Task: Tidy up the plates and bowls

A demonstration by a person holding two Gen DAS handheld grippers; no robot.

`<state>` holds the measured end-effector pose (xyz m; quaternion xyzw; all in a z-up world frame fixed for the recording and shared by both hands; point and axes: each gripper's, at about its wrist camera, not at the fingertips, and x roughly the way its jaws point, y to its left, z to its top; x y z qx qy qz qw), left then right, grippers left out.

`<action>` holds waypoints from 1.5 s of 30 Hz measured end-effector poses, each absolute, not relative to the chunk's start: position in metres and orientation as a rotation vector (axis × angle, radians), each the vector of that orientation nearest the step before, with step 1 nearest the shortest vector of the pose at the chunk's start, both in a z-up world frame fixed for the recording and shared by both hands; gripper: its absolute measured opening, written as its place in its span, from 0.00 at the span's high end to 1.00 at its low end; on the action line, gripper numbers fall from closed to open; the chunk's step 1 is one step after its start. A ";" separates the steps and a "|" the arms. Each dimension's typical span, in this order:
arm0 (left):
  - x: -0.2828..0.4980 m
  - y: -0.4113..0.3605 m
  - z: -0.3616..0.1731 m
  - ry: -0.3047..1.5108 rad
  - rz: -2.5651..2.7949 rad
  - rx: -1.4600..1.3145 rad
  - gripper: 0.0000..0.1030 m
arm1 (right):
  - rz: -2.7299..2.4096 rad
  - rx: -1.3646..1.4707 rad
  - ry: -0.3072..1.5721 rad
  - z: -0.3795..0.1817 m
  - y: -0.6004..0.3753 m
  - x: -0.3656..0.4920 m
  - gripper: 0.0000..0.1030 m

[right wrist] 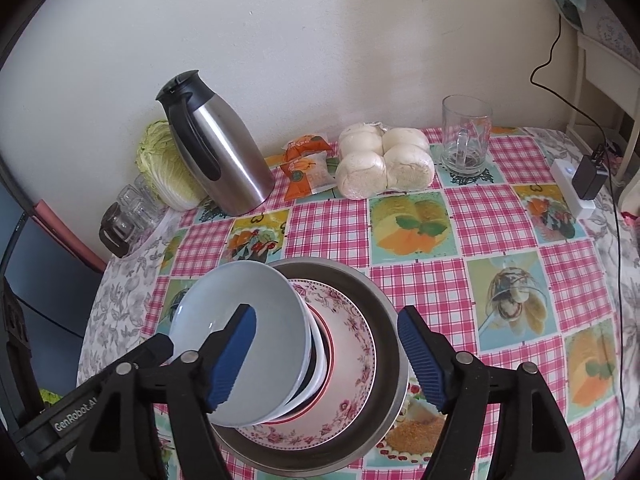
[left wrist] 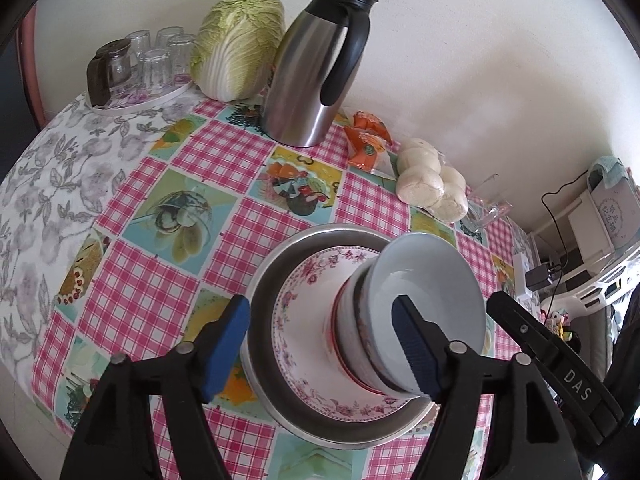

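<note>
Steel basin (left wrist: 260, 280), one floral plate (left wrist: 296, 320)

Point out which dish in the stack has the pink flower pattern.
The floral plate, second from the bottom. It lies inside the plain metal basin and under the bowls, topped by an unpatterned white bowl.

Pale blue bowl (left wrist: 430, 276), pink floral plate (left wrist: 304, 320), pink-checked tablecloth (left wrist: 192, 280), steel jug (left wrist: 316, 68)
</note>
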<state>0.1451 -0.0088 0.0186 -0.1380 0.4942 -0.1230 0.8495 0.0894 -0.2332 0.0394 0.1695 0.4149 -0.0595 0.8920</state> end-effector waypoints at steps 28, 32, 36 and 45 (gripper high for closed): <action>0.097 0.030 0.009 0.896 -0.132 -0.152 0.05 | -0.132 0.178 0.817 0.028 -0.184 0.035 0.00; 0.083 0.030 0.008 0.852 -0.117 -0.078 0.05 | -0.142 0.149 0.831 0.019 -0.178 0.025 0.00; 0.076 0.027 -0.001 0.869 -0.120 -0.003 0.05 | -0.142 0.138 0.856 0.005 -0.174 0.015 0.00; 0.066 0.021 -0.029 0.953 -0.140 0.074 0.05 | -0.150 0.130 0.912 -0.022 -0.170 -0.002 0.00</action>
